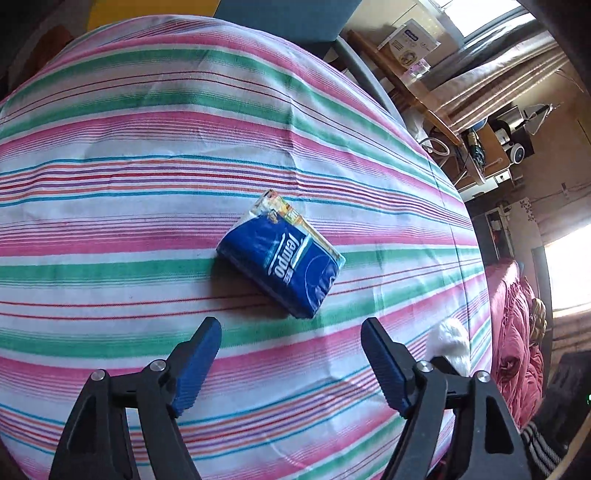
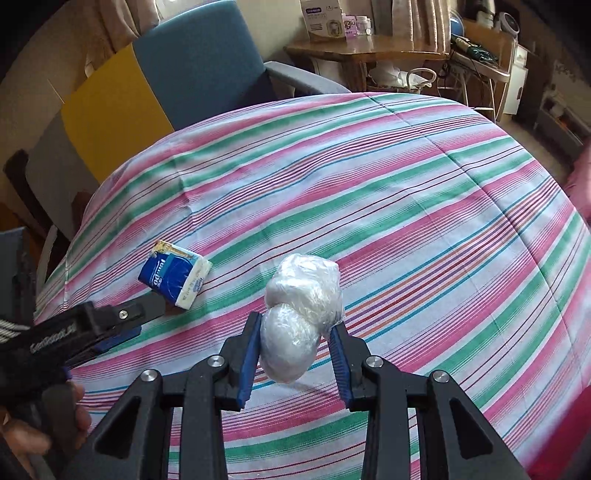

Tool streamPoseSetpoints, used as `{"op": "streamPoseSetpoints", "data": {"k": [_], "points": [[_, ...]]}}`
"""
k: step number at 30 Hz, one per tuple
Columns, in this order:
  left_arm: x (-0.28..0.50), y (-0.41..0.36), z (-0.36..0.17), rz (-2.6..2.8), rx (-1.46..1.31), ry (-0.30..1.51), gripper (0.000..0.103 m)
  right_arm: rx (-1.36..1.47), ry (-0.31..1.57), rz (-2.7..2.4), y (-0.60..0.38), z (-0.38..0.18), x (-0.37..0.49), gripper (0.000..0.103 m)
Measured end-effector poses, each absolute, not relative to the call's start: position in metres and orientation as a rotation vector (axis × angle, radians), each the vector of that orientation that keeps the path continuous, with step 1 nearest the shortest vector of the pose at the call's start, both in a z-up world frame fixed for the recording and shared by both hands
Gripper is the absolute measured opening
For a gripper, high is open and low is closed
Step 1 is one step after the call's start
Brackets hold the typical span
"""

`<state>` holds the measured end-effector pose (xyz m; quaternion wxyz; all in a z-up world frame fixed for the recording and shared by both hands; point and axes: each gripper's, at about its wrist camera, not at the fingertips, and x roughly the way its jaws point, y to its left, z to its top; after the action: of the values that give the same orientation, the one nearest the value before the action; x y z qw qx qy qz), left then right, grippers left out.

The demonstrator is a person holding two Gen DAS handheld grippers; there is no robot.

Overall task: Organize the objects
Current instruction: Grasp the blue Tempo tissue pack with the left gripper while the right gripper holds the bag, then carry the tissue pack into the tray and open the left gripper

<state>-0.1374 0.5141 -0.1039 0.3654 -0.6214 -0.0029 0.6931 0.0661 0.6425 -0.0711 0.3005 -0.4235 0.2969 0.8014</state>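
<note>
Setting: a table under a cloth striped pink, green, white and red filled both views.
Tissue pack: a blue plastic-wrapped pocket tissue pack lay flat on the cloth, "Tempo" in white letters across its top; the smaller print on its white side could not be read.
Left gripper: the black left gripper with blue pads hung just short of the pack's near side, jaws spread wide and holding nothing; white lettering on its body was too blurred to read.
Right gripper: the matching right gripper pinched the near lobe of a white wad wrapped in clear plastic film.
Wrapped wad: it sat to the right of the tissue pack, apart from it.
Background: a blue armchair stood at the far side; a white carton rested on a wooden side table, its label illegible.
</note>
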Motion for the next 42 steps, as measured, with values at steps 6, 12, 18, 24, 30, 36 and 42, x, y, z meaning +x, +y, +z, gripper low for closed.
{"op": "streamPoseSetpoints", "data": {"k": [6, 12, 18, 24, 30, 36, 42], "points": [[-0.154, 0.548, -0.106, 1.846, -1.594, 0.030, 0.081, -1.102, 0.791, 2.139, 0.640, -0.066, 0.067, 0.036], [-0.159, 0.582, -0.114, 1.890, -1.562, 0.218, 0.083, -1.086, 0.798, 2.149, 0.639, -0.064, 0.067, 0.036], [-0.141, 0.582, -0.114, 1.918, -1.456, 0.441, 0.062, -1.143, 0.772, 2.152, 0.635, -0.072, 0.059, 0.036], [-0.123, 0.523, -0.112, 1.884, -1.410, 0.459, 0.056, -1.227, 0.711, 2.135, 0.632, -0.083, 0.050, 0.036], [-0.088, 0.459, -0.109, 1.880, -1.389, 0.434, 0.056, -1.321, 0.661, 2.195, 0.619, -0.095, 0.036, 0.036], [-0.060, 0.410, -0.100, 1.924, -1.371, 0.368, 0.056, -1.403, 0.589, 2.269, 0.601, -0.104, 0.020, 0.036], [-0.032, 0.367, -0.077, 1.946, -1.284, 0.355, 0.056, -1.461, 0.509, 2.279, 0.591, -0.115, 0.013, 0.036]]}}
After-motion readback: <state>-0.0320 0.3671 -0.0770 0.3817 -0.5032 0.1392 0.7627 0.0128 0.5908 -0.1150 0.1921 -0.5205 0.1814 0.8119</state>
